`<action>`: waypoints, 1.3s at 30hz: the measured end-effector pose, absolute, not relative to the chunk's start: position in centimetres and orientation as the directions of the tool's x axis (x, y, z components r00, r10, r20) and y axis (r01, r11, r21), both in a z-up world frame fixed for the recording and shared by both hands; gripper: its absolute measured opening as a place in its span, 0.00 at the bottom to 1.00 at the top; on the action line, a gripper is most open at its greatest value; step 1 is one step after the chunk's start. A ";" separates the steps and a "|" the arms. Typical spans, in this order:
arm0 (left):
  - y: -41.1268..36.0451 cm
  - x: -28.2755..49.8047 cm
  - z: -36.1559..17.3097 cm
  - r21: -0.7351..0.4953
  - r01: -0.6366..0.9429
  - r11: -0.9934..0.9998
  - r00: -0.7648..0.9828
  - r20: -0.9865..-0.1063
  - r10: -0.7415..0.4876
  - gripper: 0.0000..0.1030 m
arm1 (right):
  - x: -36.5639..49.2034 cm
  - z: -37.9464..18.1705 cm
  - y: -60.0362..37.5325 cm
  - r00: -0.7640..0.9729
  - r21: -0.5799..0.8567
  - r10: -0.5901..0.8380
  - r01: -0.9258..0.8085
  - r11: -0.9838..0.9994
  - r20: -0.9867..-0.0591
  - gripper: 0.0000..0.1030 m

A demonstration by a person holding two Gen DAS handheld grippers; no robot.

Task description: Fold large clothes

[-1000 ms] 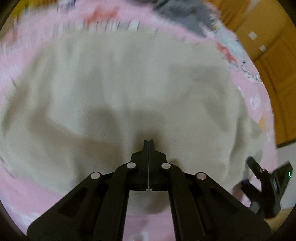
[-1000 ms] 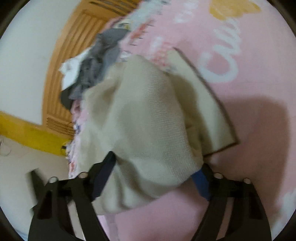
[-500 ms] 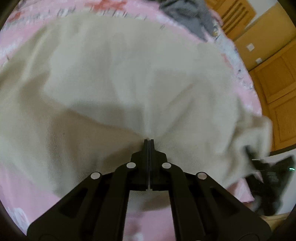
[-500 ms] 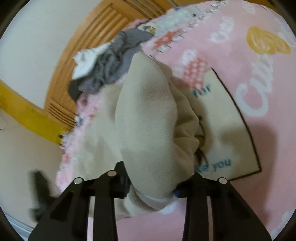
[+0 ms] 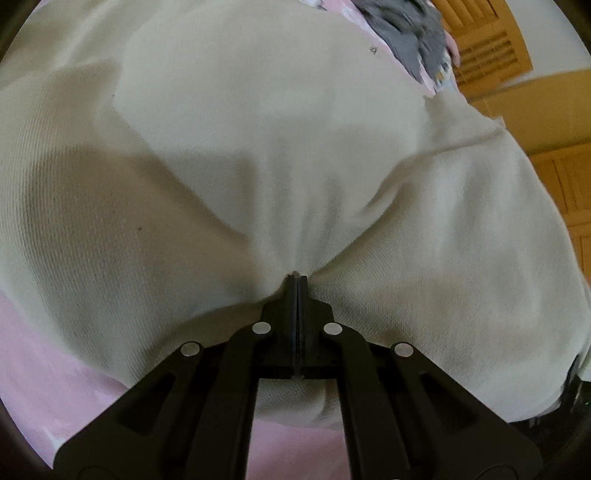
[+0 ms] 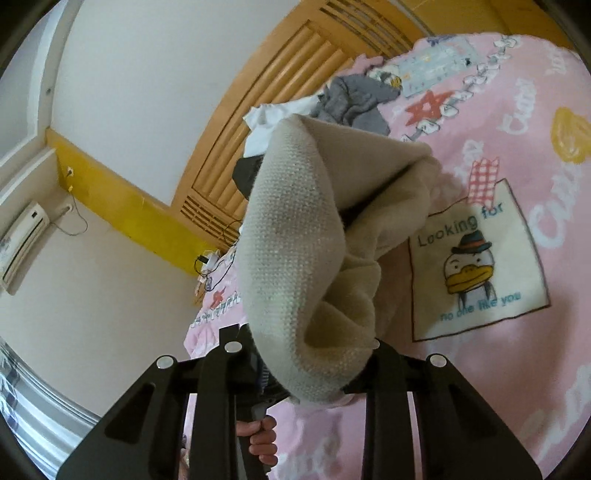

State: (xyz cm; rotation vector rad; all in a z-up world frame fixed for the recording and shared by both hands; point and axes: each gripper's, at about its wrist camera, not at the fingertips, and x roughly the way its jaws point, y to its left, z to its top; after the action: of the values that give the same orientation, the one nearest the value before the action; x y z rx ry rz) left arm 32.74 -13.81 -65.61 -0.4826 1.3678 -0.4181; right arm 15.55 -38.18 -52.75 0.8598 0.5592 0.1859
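A large cream knit garment (image 5: 280, 155) fills the left wrist view, lifted and stretched. My left gripper (image 5: 297, 280) is shut on a pinch of its fabric. In the right wrist view the same cream garment (image 6: 295, 243) hangs bunched over my right gripper (image 6: 314, 354), whose fingers are clamped on a thick fold; the fingertips are hidden by cloth. It hangs above the pink bedspread (image 6: 535, 369). A hand (image 6: 262, 439) holding the other gripper shows below.
A pile of grey and white clothes (image 6: 351, 99) lies at the bed's far end, also in the left wrist view (image 5: 410, 33). A wooden headboard (image 6: 280, 81) and yellow-trimmed wall stand behind. A duck picture patch (image 6: 472, 269) is on the bedspread.
Both grippers have risen with the garment, lifting it off the bed. The cloth now fills the left view and hangs higher and more bunched in the right view.
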 end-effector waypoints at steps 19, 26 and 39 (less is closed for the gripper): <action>-16.9 26.4 -68.6 -0.784 -0.079 0.615 0.016 -0.618 -0.786 0.01 | 10.9 -49.8 -35.0 0.831 0.394 0.130 0.114 0.912 -0.542 0.26; -5.1 25.6 -59.2 -0.726 0.051 0.686 0.325 -0.637 -0.699 0.01 | 15.4 -48.0 -26.9 0.820 0.180 0.174 -0.089 0.980 -0.545 0.26; 11.3 27.9 -58.4 -0.587 -0.139 0.798 0.412 -0.767 -0.493 0.01 | 16.9 -60.7 -4.3 0.670 -0.470 0.080 -0.596 0.652 -0.738 0.27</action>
State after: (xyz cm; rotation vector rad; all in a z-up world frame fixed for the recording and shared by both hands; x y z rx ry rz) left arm 27.87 11.26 -58.39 -0.6415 1.1435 -0.2428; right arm 16.94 -4.30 -60.69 -0.7732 0.7464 0.4268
